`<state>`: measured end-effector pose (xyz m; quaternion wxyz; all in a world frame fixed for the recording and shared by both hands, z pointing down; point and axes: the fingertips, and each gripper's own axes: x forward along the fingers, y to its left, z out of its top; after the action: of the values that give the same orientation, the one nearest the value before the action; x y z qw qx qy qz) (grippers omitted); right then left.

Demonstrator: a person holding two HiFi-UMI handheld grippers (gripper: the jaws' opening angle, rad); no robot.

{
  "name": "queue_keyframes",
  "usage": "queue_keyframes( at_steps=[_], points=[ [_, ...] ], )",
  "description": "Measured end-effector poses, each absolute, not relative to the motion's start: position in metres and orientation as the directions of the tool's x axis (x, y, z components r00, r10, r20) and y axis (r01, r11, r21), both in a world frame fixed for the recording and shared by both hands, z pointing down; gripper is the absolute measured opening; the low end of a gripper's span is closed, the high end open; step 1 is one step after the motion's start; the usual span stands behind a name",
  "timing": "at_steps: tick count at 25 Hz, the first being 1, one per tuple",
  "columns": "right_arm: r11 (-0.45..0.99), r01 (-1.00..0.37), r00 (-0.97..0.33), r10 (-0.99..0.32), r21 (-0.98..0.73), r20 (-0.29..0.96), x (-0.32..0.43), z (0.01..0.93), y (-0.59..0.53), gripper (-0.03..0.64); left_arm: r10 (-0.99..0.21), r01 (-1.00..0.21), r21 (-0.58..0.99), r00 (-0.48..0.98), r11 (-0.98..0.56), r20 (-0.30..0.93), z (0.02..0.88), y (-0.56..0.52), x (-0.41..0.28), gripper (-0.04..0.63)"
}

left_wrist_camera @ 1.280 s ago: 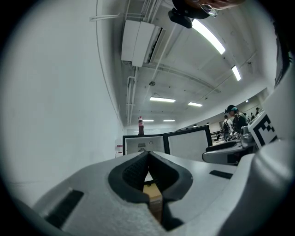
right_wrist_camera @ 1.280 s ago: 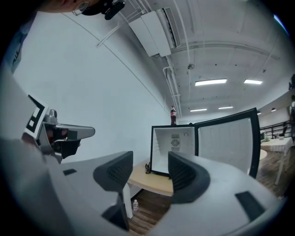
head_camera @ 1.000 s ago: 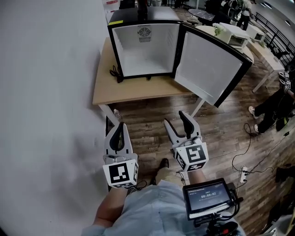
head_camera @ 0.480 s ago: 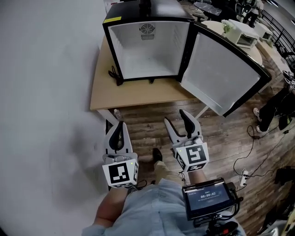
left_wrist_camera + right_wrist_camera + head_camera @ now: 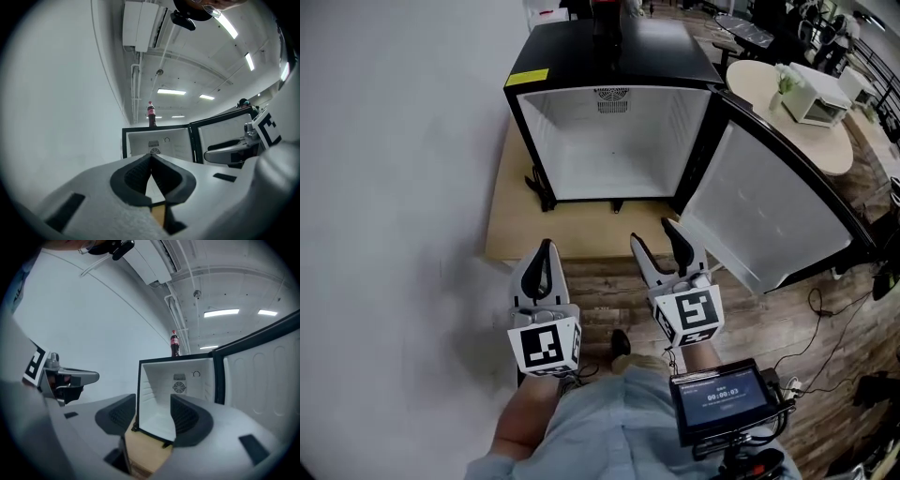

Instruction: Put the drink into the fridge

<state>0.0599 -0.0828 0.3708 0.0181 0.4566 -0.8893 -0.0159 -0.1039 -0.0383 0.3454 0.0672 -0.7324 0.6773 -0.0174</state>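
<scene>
Left gripper view: drink point(image 5: 151, 114) upright

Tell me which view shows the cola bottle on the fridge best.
The right gripper view: the cola bottle stands whole and upright on the fridge top, red label visible. The left gripper view shows it much the same. The head view sees it steeply from above, cut by the frame edge.

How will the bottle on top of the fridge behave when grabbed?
The drink bottle is tall and narrow, standing upright on the fridge, so a nudge likely tips it. Its round body would probably roll if toppled.
</scene>
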Motion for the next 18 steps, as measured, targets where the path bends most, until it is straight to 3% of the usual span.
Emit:
queue_keyframes(
  at_steps=[18],
  points=[
    [0.661,-0.743,-0.668,-0.729,0.102,-0.147,0.040,0.193,-0.197,0.239,-0.984,-0.991,-0.118,0.085,-0.067,-0.159,0.218,-0.169,-0.121,0.008]
  ],
)
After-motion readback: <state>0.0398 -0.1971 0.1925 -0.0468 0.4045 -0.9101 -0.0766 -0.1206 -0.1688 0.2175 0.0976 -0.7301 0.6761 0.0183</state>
